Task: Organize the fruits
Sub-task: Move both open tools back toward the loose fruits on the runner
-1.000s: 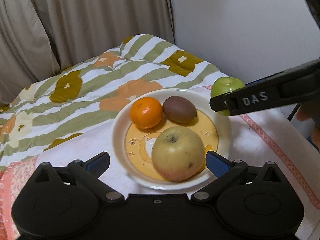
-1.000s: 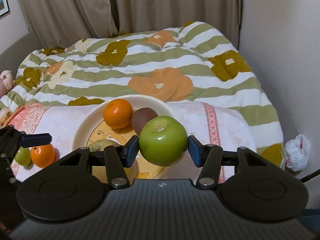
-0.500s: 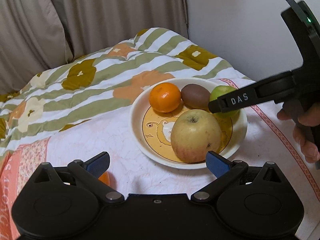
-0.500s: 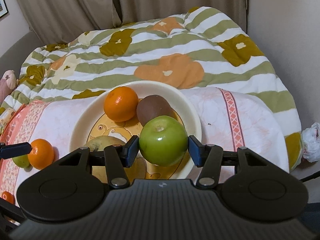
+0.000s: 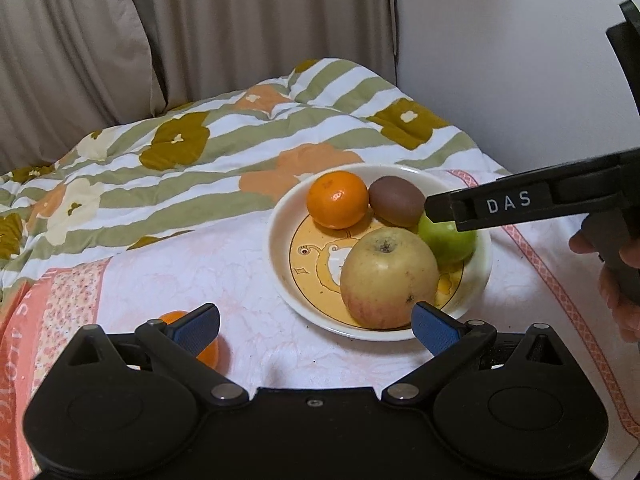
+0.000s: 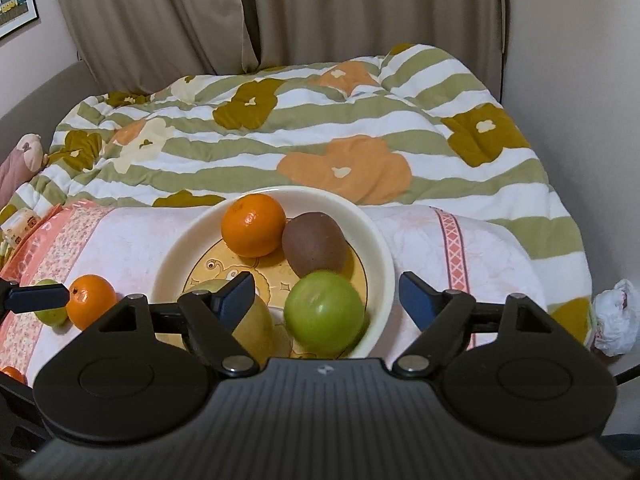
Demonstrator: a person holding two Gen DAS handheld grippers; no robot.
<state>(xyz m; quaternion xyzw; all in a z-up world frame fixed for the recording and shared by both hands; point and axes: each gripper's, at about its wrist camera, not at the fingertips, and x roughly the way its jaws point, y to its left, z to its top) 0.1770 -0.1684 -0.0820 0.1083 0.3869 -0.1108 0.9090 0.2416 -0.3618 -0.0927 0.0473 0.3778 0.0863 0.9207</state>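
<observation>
The plate point(image 6: 380, 248) lies on the bed, on a pink-white cloth point(image 6: 132, 236), and all places here are given rel. to the plate. In it are 4 fruits: an orange point(image 6: 253, 225) at the far left, a kiwi point(image 6: 315, 242) touching it on the right, a yellow apple point(image 5: 389, 277) at the near left, and a green apple point(image 6: 325, 313) at the near right, against the rim.

The right gripper point(image 6: 327, 291) hangs just over the near edge. Its fingers point(image 6: 414, 294) are opening; the green apple sits between them but the pads do not touch it, it rests in the plate, a bit blurred.

The left gripper point(image 5: 316, 324) is to the near left, its fingers point(image 5: 434, 327) wide open w/ nothing held.

Left of the plate, on the cloth, lie a 2nd orange point(image 6: 91, 301) and, beside it, a small green fruit point(image 6: 50, 312), partly hidden. A striped quilt point(image 6: 304, 128) covers the bed beyond the plate.
</observation>
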